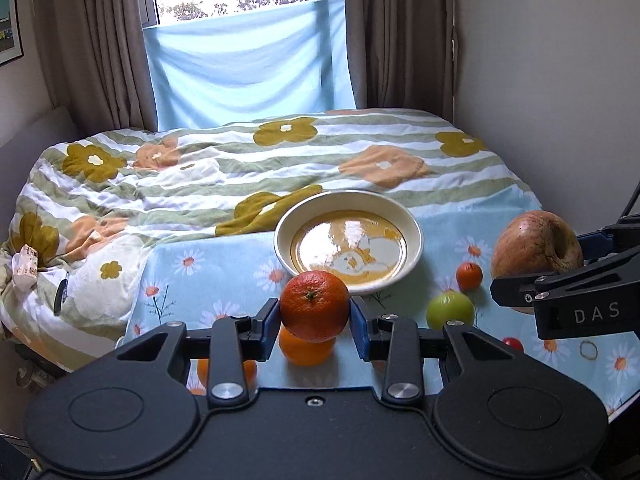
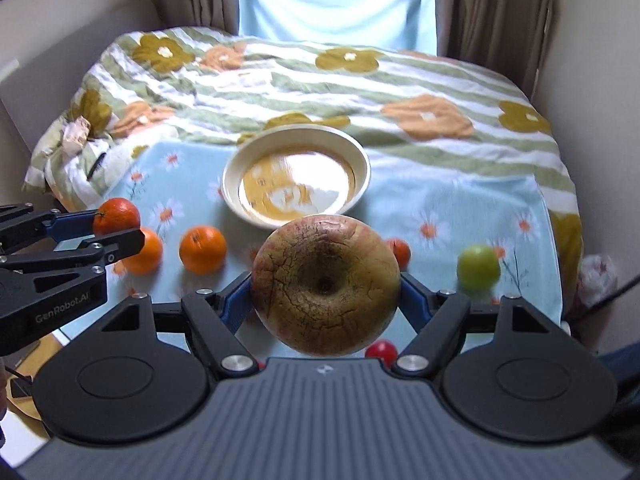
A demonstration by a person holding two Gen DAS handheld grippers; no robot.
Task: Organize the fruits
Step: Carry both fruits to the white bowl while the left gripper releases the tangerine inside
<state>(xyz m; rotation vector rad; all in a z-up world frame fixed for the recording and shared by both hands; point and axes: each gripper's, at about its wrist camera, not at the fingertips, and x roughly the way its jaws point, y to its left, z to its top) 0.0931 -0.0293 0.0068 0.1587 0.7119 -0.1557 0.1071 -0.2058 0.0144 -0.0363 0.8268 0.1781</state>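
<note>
My left gripper (image 1: pixel 314 318) is shut on a dark orange (image 1: pixel 314 306) and holds it above the cloth, in front of the cream bowl (image 1: pixel 412 224). My right gripper (image 2: pixel 325 292) is shut on a large brownish apple (image 2: pixel 325 286), held above the cloth in front of the bowl (image 2: pixel 360 152). The apple also shows at the right of the left wrist view (image 1: pixel 534 248), and the held orange at the left of the right wrist view (image 2: pixel 116 216). The bowl holds no fruit.
On the blue daisy cloth (image 2: pixel 460 200) lie two oranges (image 2: pixel 202 249) (image 2: pixel 146 252), a small tangerine (image 2: pixel 399 253), a green apple (image 2: pixel 478 267) and a small red fruit (image 2: pixel 381 350). A flowered quilt (image 1: pixel 240 160) covers the bed behind. Walls stand on both sides.
</note>
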